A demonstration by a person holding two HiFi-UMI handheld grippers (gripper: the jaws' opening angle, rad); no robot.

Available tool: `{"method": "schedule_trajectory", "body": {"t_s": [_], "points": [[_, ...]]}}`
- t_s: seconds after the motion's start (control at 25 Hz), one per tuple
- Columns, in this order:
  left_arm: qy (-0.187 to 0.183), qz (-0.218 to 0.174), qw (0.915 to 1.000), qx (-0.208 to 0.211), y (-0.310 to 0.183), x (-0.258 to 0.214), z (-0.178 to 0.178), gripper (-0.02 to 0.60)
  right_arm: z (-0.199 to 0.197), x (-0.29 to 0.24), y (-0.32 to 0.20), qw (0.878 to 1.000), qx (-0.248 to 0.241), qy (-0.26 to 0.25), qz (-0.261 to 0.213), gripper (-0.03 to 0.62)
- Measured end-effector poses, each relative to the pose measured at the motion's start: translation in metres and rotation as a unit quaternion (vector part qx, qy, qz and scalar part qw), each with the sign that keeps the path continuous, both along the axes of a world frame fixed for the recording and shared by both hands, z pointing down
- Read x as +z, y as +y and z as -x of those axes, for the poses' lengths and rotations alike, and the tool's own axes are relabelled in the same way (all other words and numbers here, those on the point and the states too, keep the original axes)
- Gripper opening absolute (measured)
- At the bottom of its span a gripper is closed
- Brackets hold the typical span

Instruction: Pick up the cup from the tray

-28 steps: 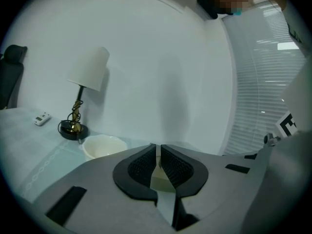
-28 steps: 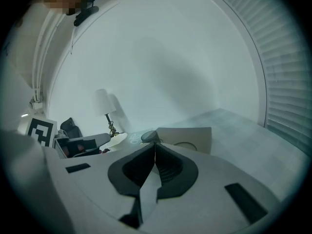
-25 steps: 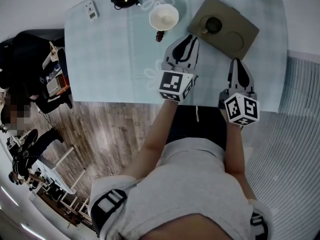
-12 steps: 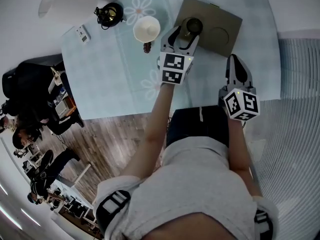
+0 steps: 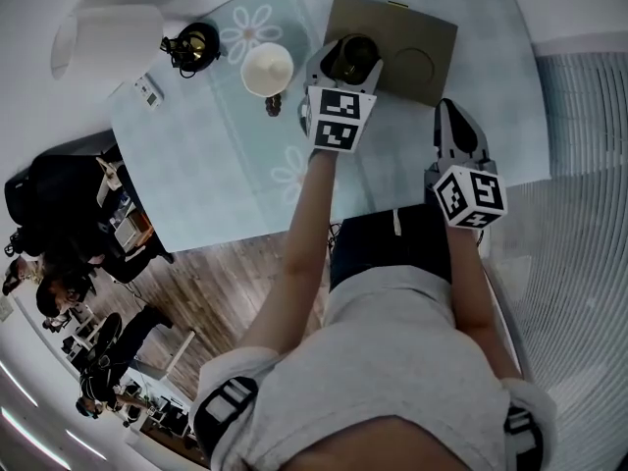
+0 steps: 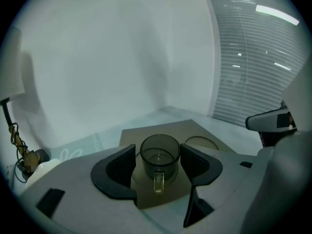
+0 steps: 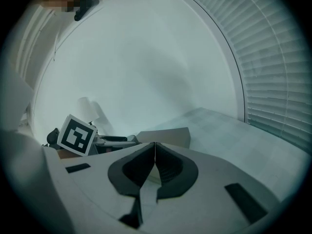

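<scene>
A dark, see-through cup (image 5: 353,57) with a handle stands in the left round recess of a brown tray (image 5: 392,20) at the table's far side. My left gripper (image 5: 348,60) reaches over the tray's near edge. Its jaws have just been opening and now stand wide on either side of the cup, without pressing on it. In the left gripper view the cup (image 6: 159,152) sits between the two black pads, handle towards me, on the tray (image 6: 136,136). My right gripper (image 5: 451,116) hovers shut and empty near the tray's right corner, its jaws meeting (image 7: 154,162).
A white bowl (image 5: 267,69) and a small dark piece (image 5: 274,104) lie left of the tray. Further left are a black pot (image 5: 191,45) and a small white device (image 5: 147,91). The tray's second recess (image 5: 412,64) holds nothing. The pale blue tablecloth (image 5: 226,155) ends at the near edge.
My left gripper has moved forward onto the tray and opened around the cup. The right gripper has stayed almost where it was, shut.
</scene>
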State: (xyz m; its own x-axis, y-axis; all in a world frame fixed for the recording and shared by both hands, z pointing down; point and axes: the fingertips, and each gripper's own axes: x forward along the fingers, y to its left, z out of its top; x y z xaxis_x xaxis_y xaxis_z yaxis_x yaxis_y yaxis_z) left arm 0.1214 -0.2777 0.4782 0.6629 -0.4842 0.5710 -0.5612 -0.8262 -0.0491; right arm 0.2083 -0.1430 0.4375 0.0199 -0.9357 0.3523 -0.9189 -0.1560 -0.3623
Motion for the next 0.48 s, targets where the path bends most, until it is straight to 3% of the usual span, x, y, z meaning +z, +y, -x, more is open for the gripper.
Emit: {"method": "schedule_trajectory", "body": {"t_s": [0.12,0.48], "points": [[-0.016,-0.001,0.9999,0.005,-0.001,0.005,-0.005,0.279,0.002,0.002,-0.003,1.0,-0.005,-0.003,0.003,0.008],[-0.006,0.021,0.9997,-0.012,-0.004,0.011,-0.008,0.275,0.003,0.005,-0.013,1.0,-0.017,-0.005,0.008,0.008]]}}
